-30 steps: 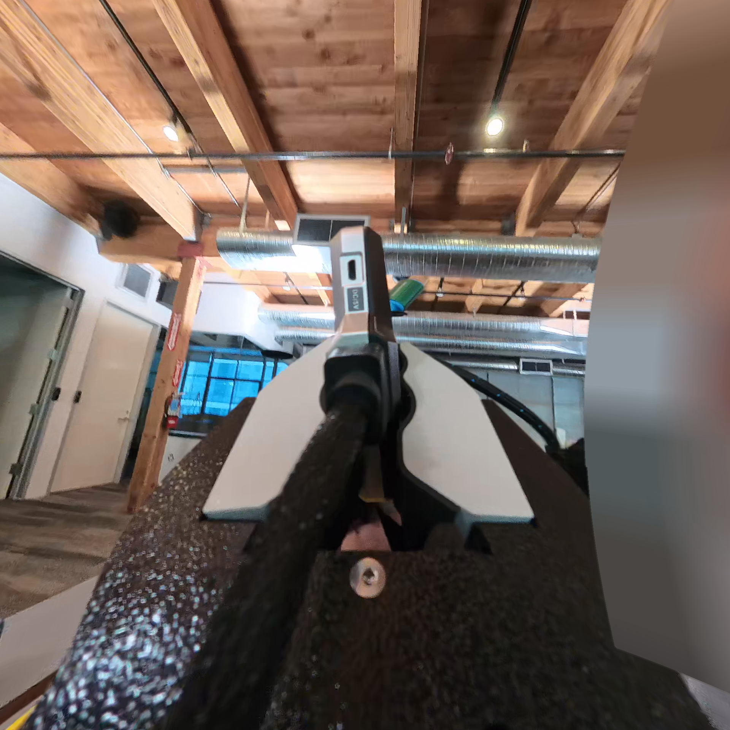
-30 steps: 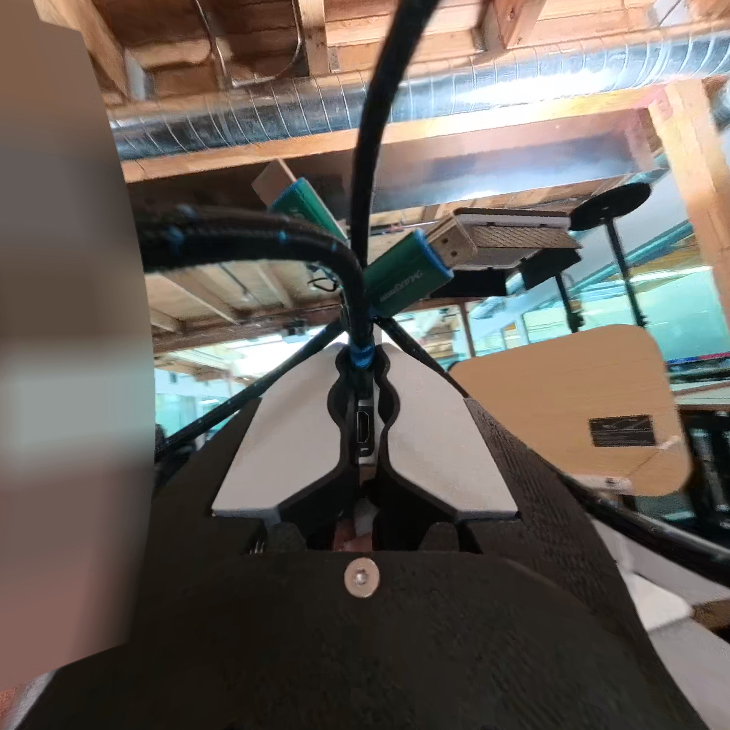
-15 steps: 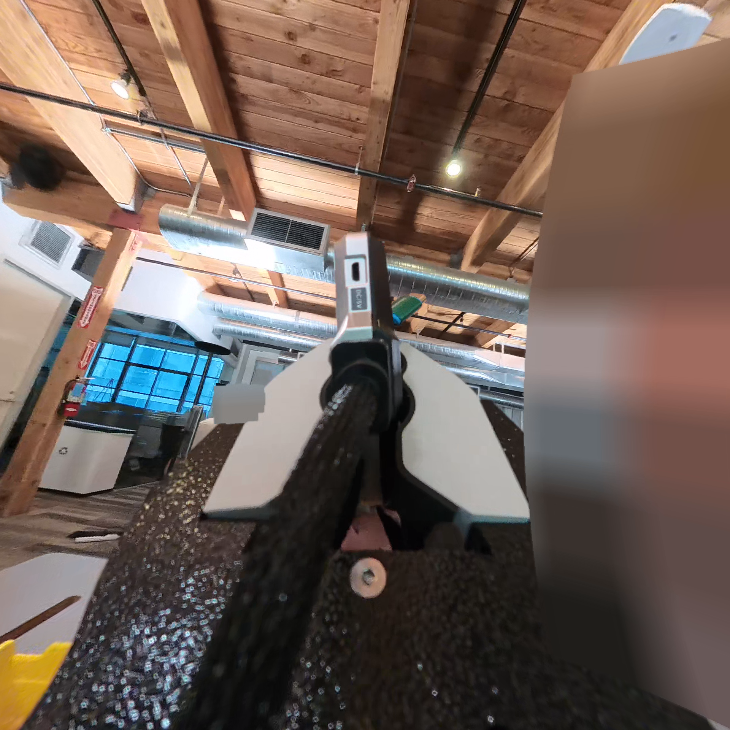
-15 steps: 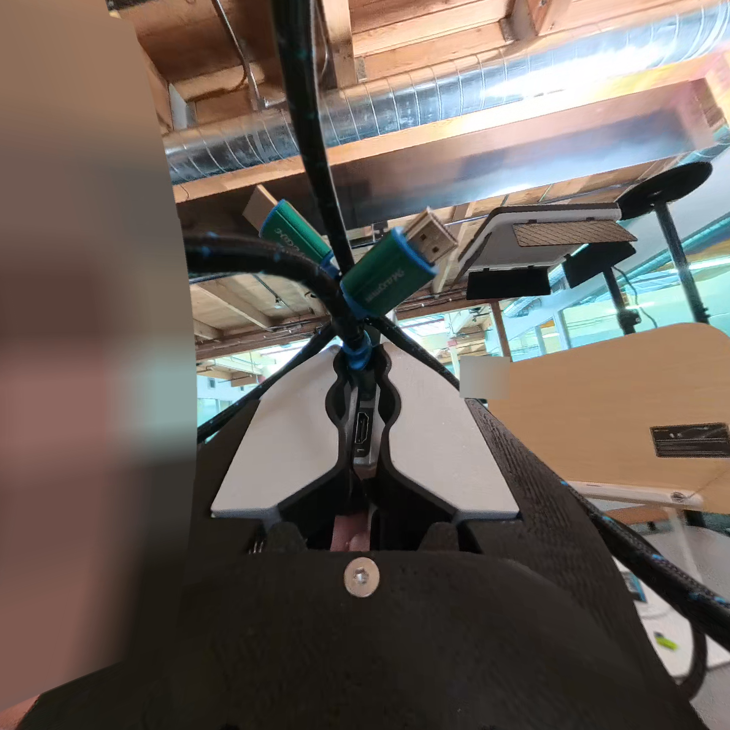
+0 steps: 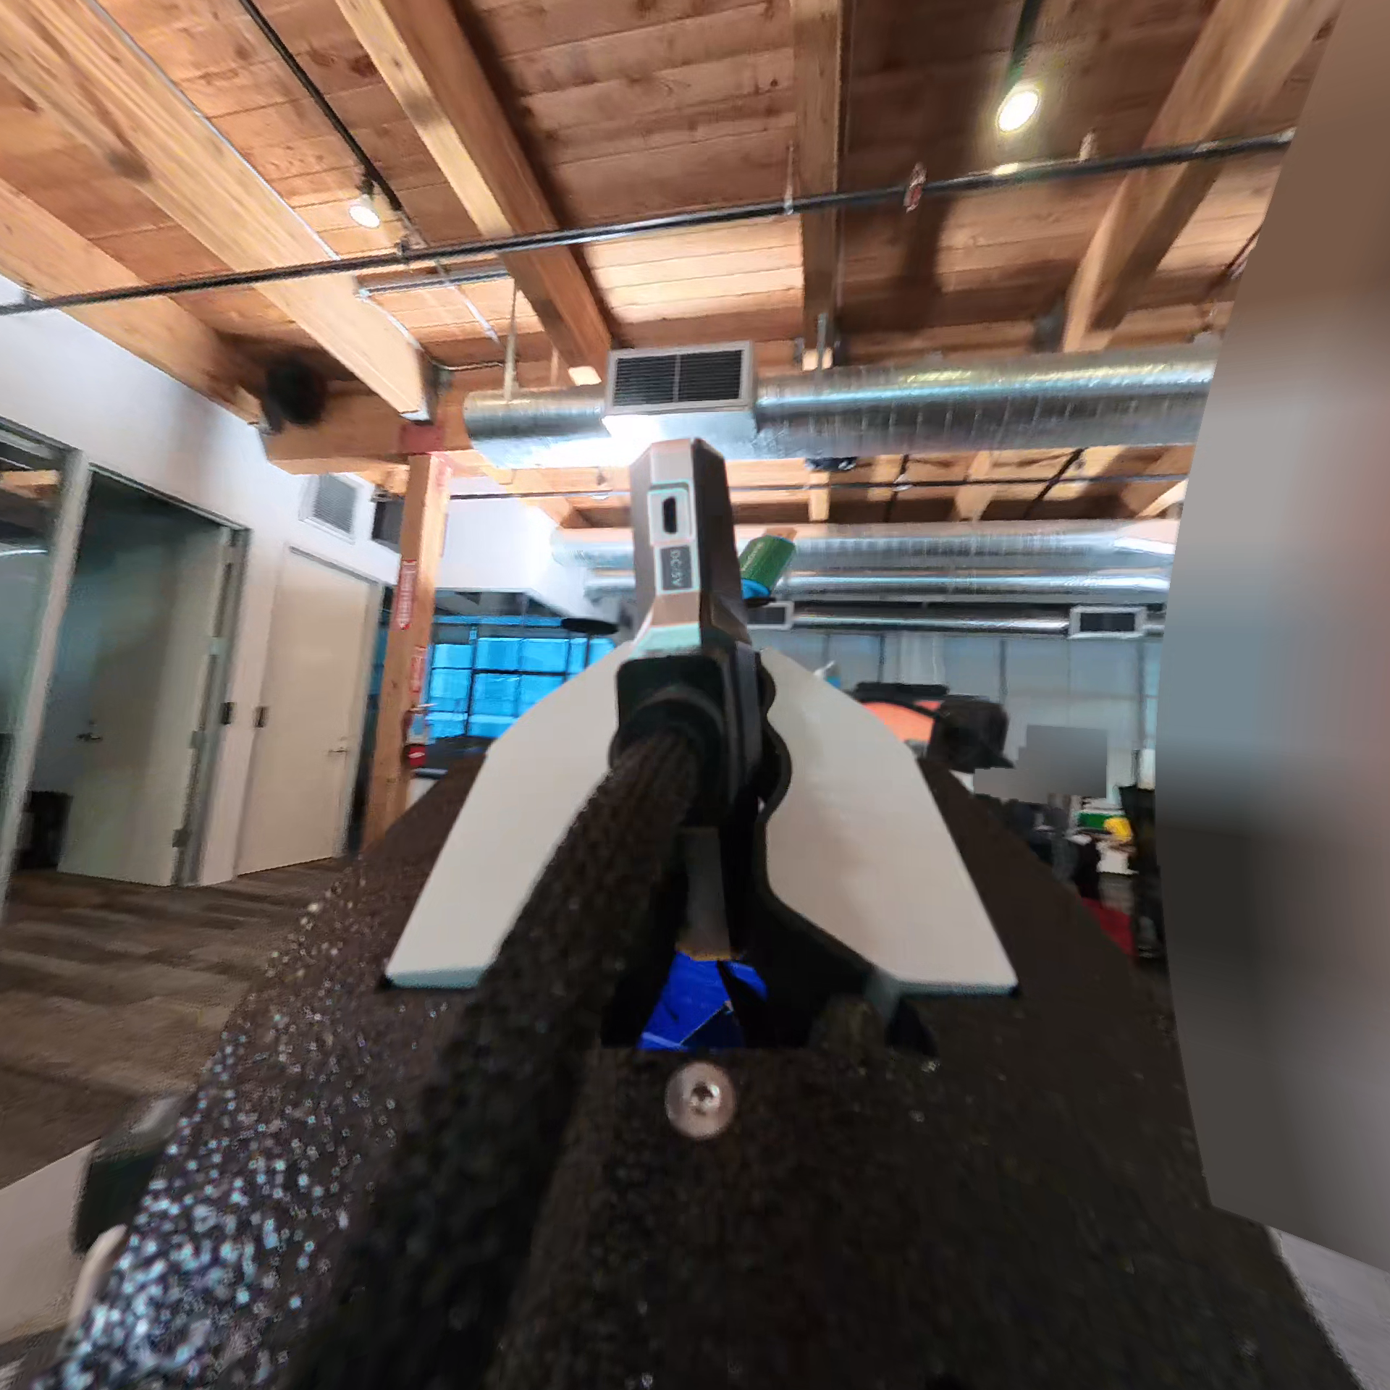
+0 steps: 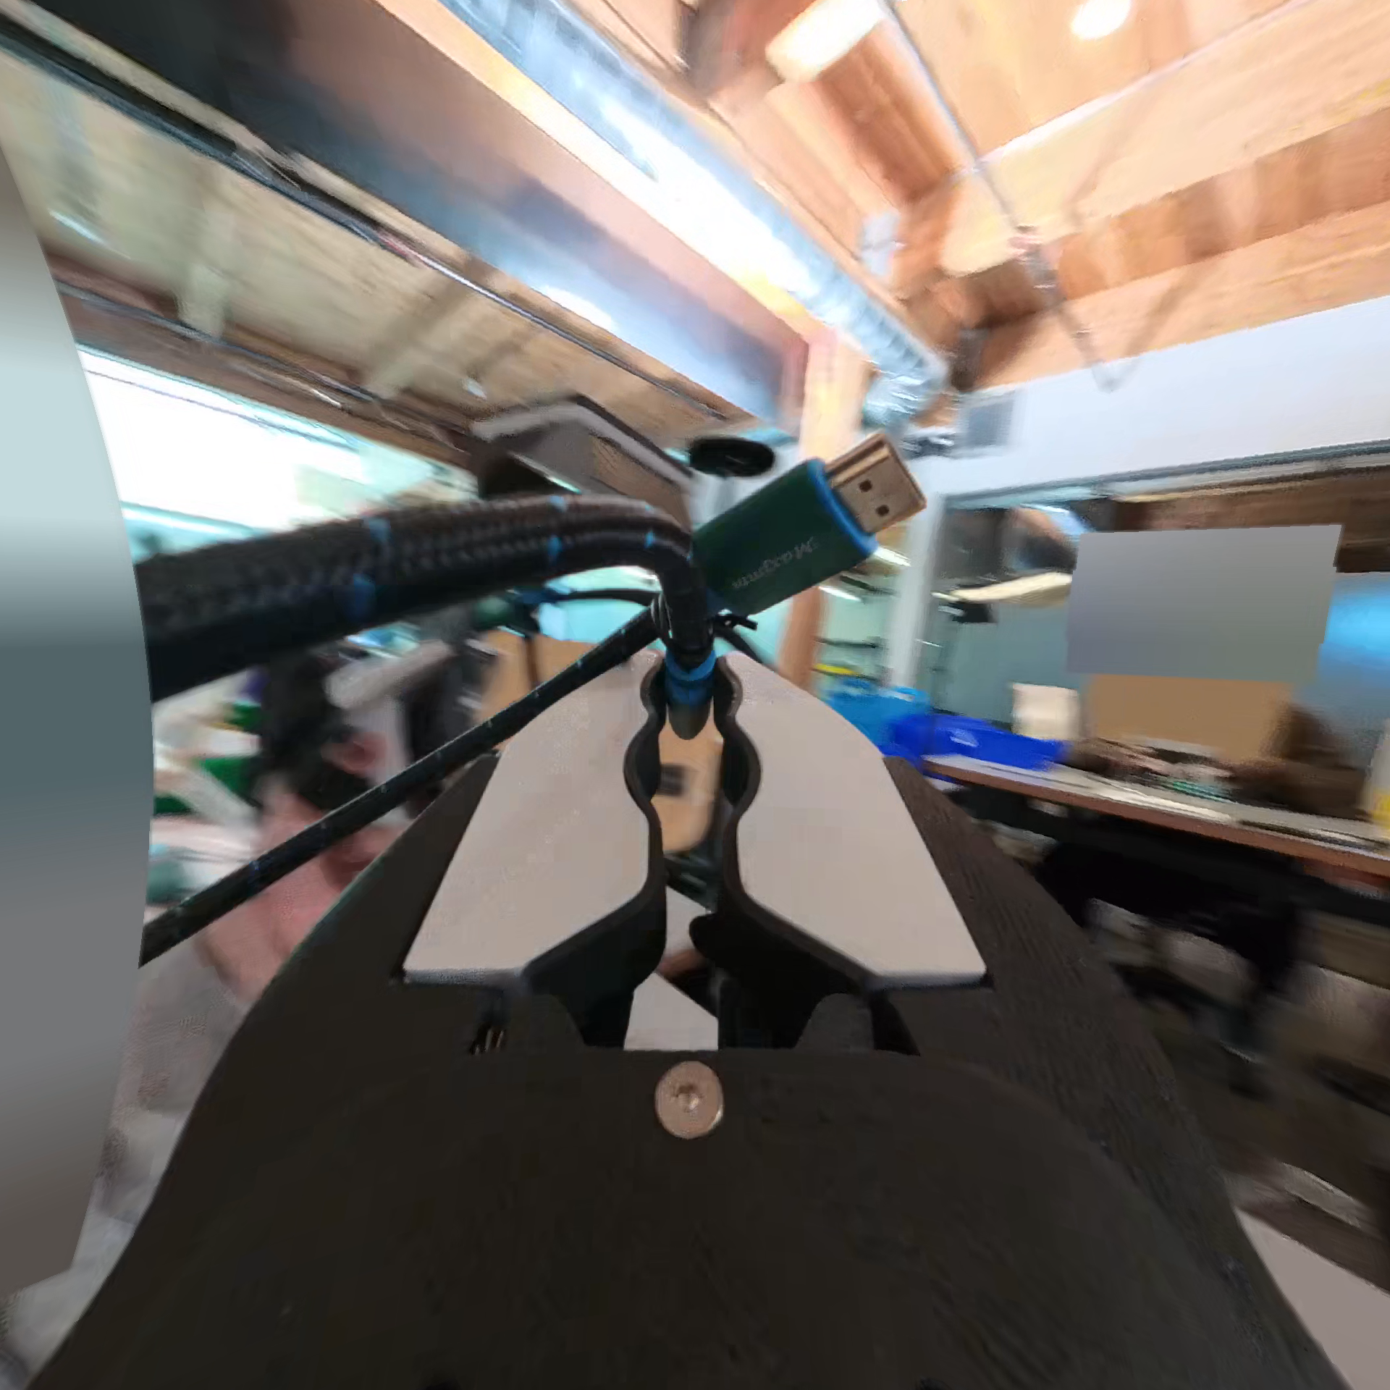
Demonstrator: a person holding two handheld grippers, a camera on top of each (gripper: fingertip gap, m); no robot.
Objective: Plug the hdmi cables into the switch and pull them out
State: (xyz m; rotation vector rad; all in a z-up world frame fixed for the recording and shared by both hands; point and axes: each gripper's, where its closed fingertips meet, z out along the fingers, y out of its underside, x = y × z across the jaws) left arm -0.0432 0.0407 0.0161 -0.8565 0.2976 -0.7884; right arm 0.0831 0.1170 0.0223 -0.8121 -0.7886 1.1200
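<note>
My left gripper [image 5: 699,677] is shut on a grey adapter box [image 5: 677,549] that sticks up past the fingertips with a small port facing me. A thick black braided cable [image 5: 602,865] runs from the box's base back over the gripper. A green plug [image 5: 767,560] shows just behind the box. My right gripper [image 6: 688,684] is shut on a black braided cable [image 6: 681,602] at a blue band. Just beyond the fingertips the cable ends in a green plug [image 6: 782,549] with a gold tip, pointing up and right. A thicker braided bundle [image 6: 391,556] bends off to the left.
Both views point up at a wooden beam ceiling with silver ducts [image 5: 978,406]. Doors [image 5: 301,722] and a wooden post [image 5: 410,639] stand at the left. In the right wrist view a long desk [image 6: 1128,805] carries a blue bin [image 6: 970,741]. My right fingertips sit around 15 cm from my left ones.
Both grippers have swung; the right wrist view is now motion-blurred and faces the desk. The grey box seen between the right jaws earlier no longer shows there. Both grasps stay shut.
</note>
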